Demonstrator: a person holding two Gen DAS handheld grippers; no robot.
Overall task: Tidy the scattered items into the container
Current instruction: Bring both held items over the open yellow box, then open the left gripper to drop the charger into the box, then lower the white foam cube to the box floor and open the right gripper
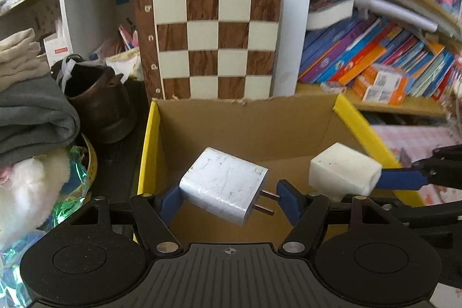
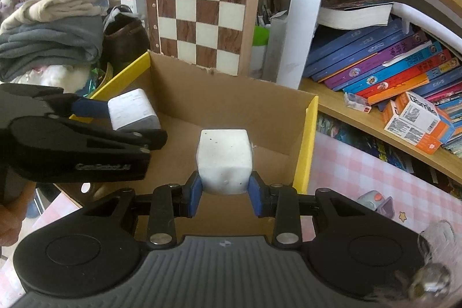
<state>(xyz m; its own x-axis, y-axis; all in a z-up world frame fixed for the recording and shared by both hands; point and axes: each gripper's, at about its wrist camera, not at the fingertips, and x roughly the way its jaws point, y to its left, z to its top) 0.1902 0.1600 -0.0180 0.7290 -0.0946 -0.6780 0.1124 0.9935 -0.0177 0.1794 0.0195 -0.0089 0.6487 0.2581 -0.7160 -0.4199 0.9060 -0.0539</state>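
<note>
A white plug charger (image 1: 223,185) with two metal prongs hangs tilted between the fingers of my left gripper (image 1: 229,202), over the open cardboard box (image 1: 254,123) with yellow edges. The jaws stand wide; the left pad touches the charger, the right pad is clear of the prongs. My right gripper (image 2: 225,192) is shut on a white cube (image 2: 224,160) and holds it above the same box (image 2: 231,97). The cube (image 1: 343,171) and a right finger (image 1: 401,182) also show in the left wrist view. The left gripper with the charger (image 2: 132,110) shows in the right wrist view.
A chessboard (image 1: 216,25) stands behind the box. Folded clothes (image 1: 31,103) and a brown boot (image 1: 101,103) lie at the left. Shelves of books (image 2: 384,59) are at the right. A pink checked cloth (image 2: 361,178) covers the table, with a small toy (image 2: 375,201) on it.
</note>
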